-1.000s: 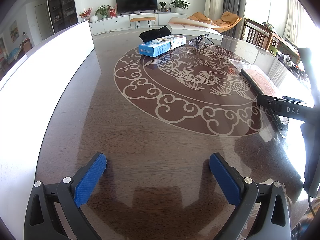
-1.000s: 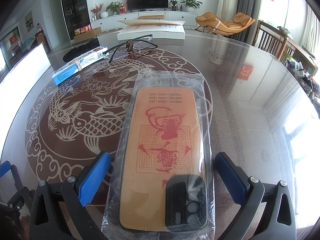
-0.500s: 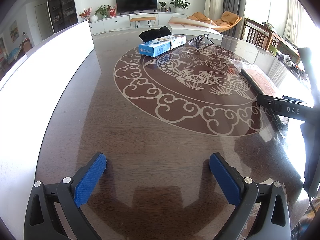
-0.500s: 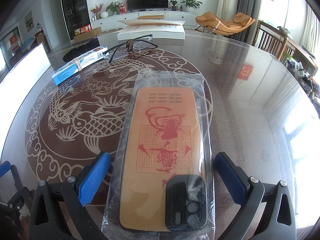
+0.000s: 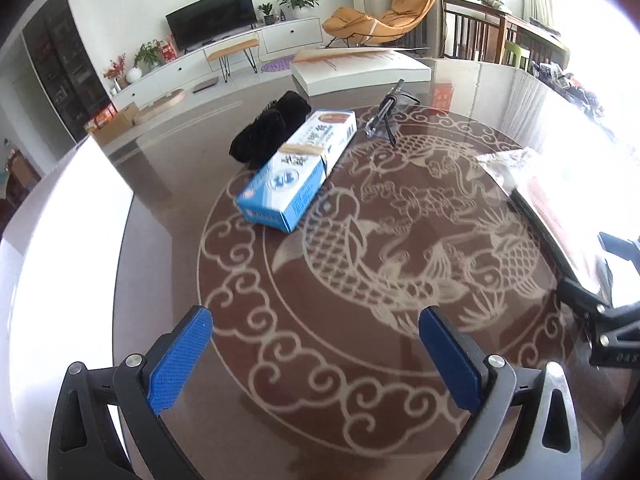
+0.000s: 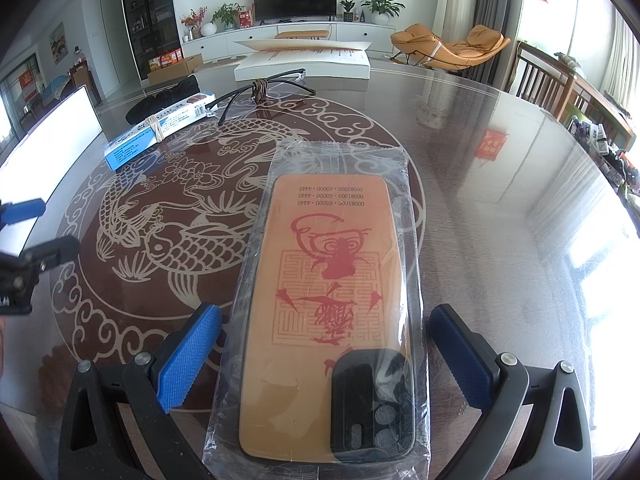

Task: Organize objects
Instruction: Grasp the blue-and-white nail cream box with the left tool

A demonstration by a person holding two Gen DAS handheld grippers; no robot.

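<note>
Left gripper (image 5: 316,354): jaws wide, holding nothing, above the dark bench (image 5: 320,432) with its carp-and-cloud inlay. At 12 o'clock from it lies a blue-and-white carton (image 5: 298,176) bound with a rubber band; a black fabric item (image 5: 270,130) touches the carton's far side. Folded eyeglasses (image 5: 384,114) sit at 1 o'clock, just beside the carton's far end.

Right gripper (image 6: 326,354): jaws wide, straddling but not touching a phone case in a clear plastic sleeve (image 6: 326,292) — orange back, red printed figure, black camera surround at the near end. The case lies flat on the bench, its long axis pointing toward 12 o'clock. The carton appears at 10 o'clock in the right wrist view, and a large white flat box (image 6: 302,65) rests at the far bench edge.
</note>
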